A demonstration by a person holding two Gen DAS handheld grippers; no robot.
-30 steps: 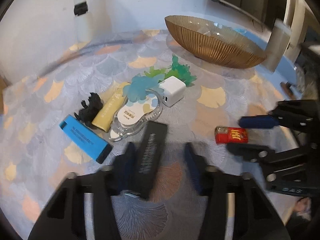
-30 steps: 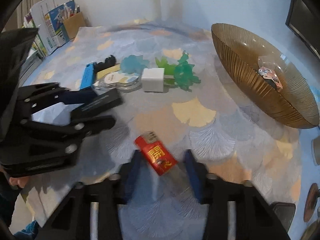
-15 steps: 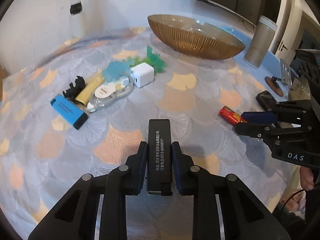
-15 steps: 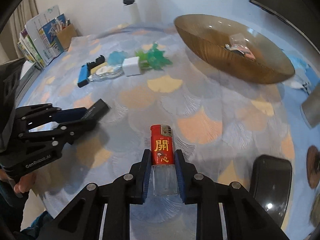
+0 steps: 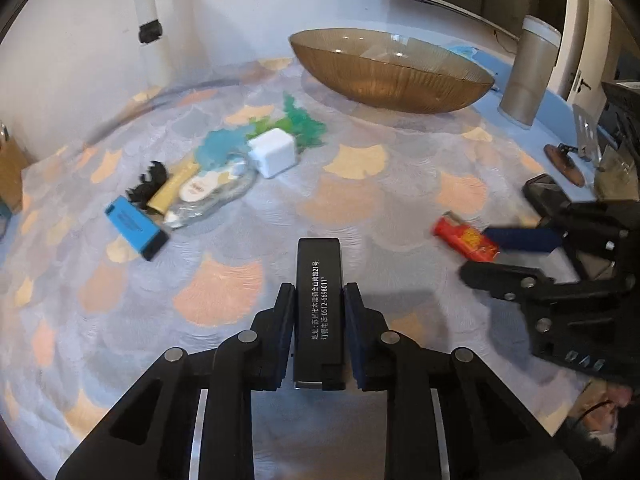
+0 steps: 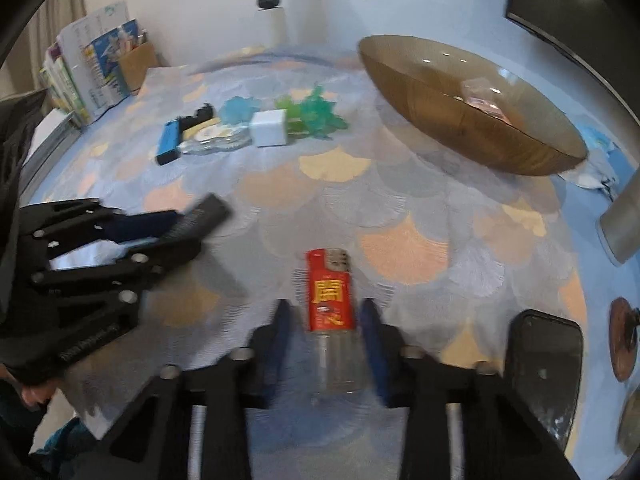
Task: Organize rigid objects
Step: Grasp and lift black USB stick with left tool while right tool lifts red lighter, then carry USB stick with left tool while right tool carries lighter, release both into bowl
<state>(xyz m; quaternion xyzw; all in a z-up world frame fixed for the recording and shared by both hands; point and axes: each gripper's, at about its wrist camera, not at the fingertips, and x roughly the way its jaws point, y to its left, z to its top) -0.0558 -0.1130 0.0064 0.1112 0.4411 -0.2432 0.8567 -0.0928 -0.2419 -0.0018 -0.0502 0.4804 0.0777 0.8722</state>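
Note:
My left gripper (image 5: 319, 292) is shut on a black bar with white print (image 5: 319, 272), held clear of the patterned cloth. In the right wrist view the same gripper (image 6: 180, 228) and black bar (image 6: 208, 214) appear at the left. My right gripper (image 6: 325, 308) is shut on a red lighter (image 6: 330, 292) with a clear base; the picture is blurred there. The left wrist view shows that gripper (image 5: 476, 255) and the red lighter (image 5: 460, 236) at the right. A ribbed amber bowl (image 5: 392, 68) stands at the back, with a small packet inside it (image 6: 484, 100).
On the cloth lie a blue box (image 5: 134, 226), a yellow tube (image 5: 172, 190), a clear tape dispenser (image 5: 212, 192), a white charger cube (image 5: 272, 152) and green plastic toys (image 5: 300, 124). A grey cylinder (image 5: 528, 72) stands right of the bowl. A black phone (image 6: 544, 364) lies near the right edge.
Both grippers closed on their objects, the left on the black bar and the right on the red lighter. Both then lifted and drew back from the pile of things.

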